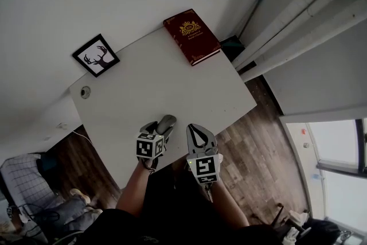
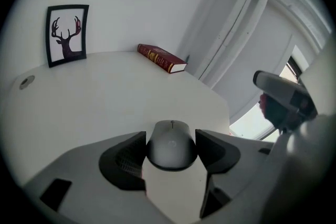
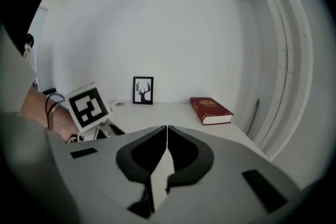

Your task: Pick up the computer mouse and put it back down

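computer mouse [image 2: 170, 144]: grey, smooth, domed, wheel at far end | left gripper [image 2: 170, 135] — clamped on its sides | right gripper [image 3: 167, 129] — pressed together, empty

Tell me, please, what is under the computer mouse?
Only the white table shows beneath the computer mouse. The mouse covers its own underside, so whether it touches the table cannot be told.

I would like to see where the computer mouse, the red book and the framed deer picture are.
computer mouse [image 2: 171, 143]: left gripper view, its rounded back.
red book [image 1: 192, 36]: head view, middle of its cover.
framed deer picture [image 1: 96, 55]: head view, the deer print.
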